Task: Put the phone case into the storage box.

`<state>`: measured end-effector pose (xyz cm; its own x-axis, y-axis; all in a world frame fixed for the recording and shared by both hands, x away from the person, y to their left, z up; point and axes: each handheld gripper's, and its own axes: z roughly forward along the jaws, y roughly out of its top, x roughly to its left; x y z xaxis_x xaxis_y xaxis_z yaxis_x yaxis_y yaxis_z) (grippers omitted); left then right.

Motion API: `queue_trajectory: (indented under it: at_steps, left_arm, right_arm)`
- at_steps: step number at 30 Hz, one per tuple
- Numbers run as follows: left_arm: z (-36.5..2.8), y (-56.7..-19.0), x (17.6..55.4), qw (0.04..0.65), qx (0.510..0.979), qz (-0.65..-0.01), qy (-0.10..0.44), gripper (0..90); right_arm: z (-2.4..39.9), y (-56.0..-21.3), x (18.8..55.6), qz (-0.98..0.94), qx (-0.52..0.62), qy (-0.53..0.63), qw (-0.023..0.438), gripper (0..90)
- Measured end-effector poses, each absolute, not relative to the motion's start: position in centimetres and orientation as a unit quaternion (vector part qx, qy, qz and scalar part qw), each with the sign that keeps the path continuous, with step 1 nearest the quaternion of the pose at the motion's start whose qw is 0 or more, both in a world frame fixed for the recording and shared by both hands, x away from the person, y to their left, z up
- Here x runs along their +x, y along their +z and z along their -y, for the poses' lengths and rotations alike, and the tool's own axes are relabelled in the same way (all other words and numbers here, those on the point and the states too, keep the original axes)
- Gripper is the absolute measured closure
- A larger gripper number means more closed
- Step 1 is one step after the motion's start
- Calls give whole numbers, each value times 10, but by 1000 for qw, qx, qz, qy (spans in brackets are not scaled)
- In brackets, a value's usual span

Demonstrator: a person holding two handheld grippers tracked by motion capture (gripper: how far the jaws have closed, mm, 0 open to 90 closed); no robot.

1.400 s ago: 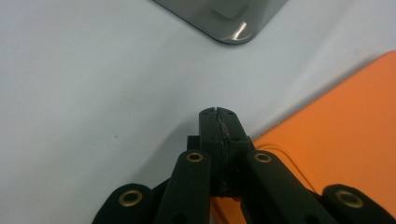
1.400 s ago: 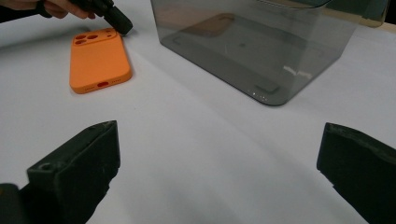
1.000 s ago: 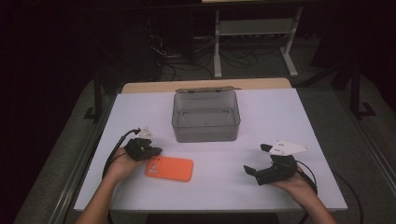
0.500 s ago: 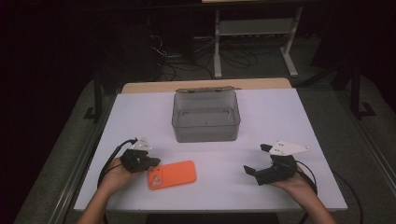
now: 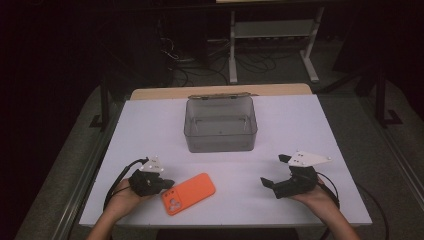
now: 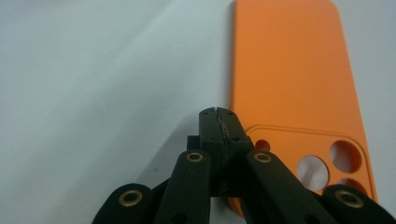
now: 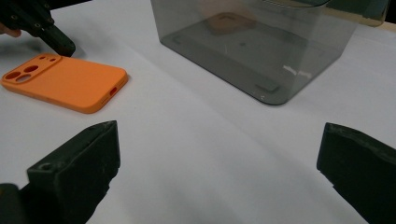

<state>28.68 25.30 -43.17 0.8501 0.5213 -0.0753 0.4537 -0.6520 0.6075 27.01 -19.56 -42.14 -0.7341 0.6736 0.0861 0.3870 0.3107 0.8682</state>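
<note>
An orange phone case (image 5: 190,193) lies back up and askew on the white table (image 5: 300,120) near its front edge. My left gripper (image 5: 169,184) is shut with nothing in it, and its tip rests against the case's camera-hole end. In the left gripper view the closed jaws (image 6: 219,115) sit at the long edge of the case (image 6: 294,79), beside the raised camera frame. My right gripper (image 5: 273,170) rests open on the table at the front right, well apart from the case. Its own view has the jaws (image 7: 219,135) spread wide, with the case (image 7: 70,81) and the left gripper (image 7: 51,35) at the far left.
A clear grey plastic box (image 5: 220,140) stands empty in the middle of the table, behind both grippers; it also appears as the box (image 7: 261,42) in the right gripper view. Cables trail from both grippers. A metal rack (image 5: 272,30) and floor cables lie beyond the table.
My left gripper has come toward the table's front edge, still shut. The phone case has turned from level to slanted and shifted slightly right. The right gripper has not moved.
</note>
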Motion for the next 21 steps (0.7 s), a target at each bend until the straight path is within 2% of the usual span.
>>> queue_trajectory:
  at_steps: [10,17,21]
  left_arm:
    - [-253,-428,284,340,898,-274,56,895]
    - [-262,-413,286,403,865,-291,69,759]
    - [-262,-408,282,432,849,-295,80,597]
  right_arm:
    - [196,-421,270,-796,333,484,149,0]
    - [195,-422,270,-797,333,482,147,0]
    - [195,-422,270,-797,333,481,147,0]
